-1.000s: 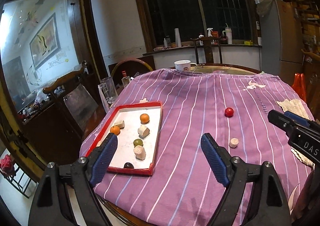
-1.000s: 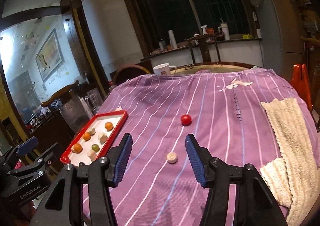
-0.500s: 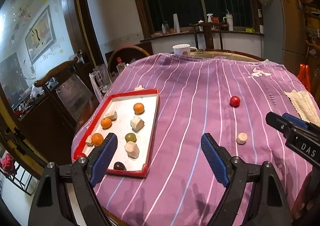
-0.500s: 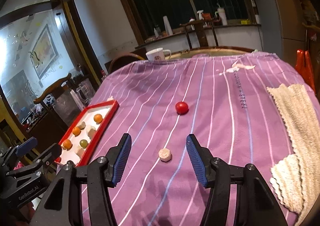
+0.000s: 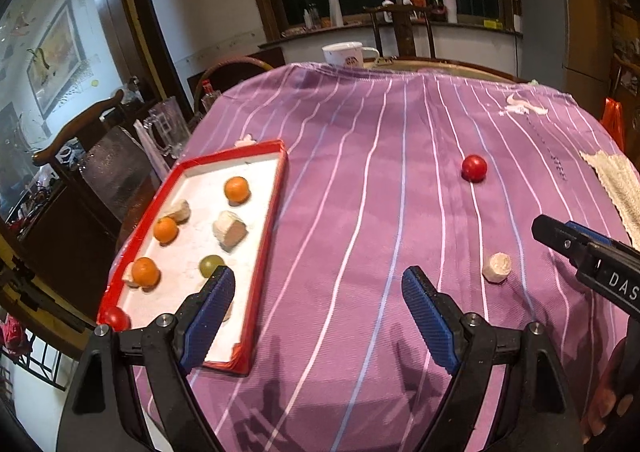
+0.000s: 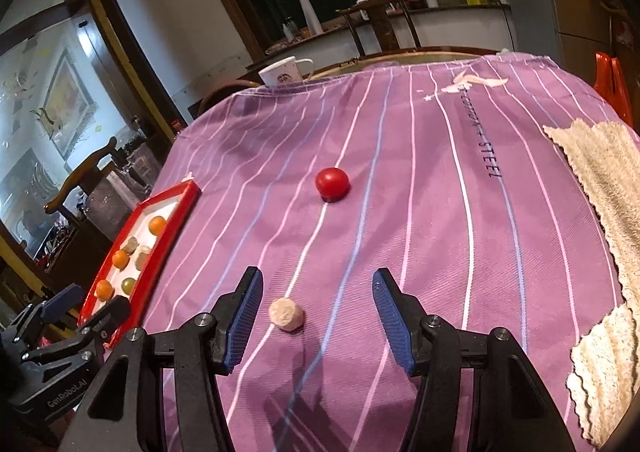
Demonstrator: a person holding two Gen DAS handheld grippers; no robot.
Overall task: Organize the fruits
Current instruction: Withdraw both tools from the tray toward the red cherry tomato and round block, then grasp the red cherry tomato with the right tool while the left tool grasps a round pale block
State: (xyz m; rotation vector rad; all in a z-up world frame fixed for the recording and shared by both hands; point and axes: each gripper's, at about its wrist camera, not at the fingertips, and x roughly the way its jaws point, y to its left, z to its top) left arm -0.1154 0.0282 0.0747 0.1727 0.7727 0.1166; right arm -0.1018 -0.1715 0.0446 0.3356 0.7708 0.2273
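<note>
A: Counted on the purple striped cloth (image 5: 360,172) over the counter: two loose pieces. One round red fruit (image 6: 331,182) at about twelve o'clock from the right tool (image 6: 316,304), well apart from it; one pale beige chunk (image 6: 285,315) close in, between the blue pads but nearer the left-side pad, touching neither.

B: And inside the shallow red-rimmed tray with the white floor (image 5: 276,204)?

A: Three round orange fruits (image 5: 237,190), one round green fruit (image 5: 211,265), one small red fruit (image 5: 116,318) in the near corner. Also pale chunks: one large (image 5: 229,230) mid-tray, one beside the middle orange, one partly hidden behind the nearest orange, another mostly hidden behind a tool finger. Exact chunk count not certain.

B: Tray orientation?

A: Long axis running from roughly six to twelve o'clock in the left wrist view, leaning slightly toward one; sits at ten o'clock from the left tool (image 5: 318,302), at the cloth's left edge.

B: Tool states?

A: Left tool spread wide, nothing gripped, left-side pad overlapping the tray's near end in view. Right tool moderately spread, nothing gripped.

B: Anything else?

A: One white mug (image 5: 346,54) at the far edge, one cream towel (image 6: 600,212) at three o'clock.
</note>
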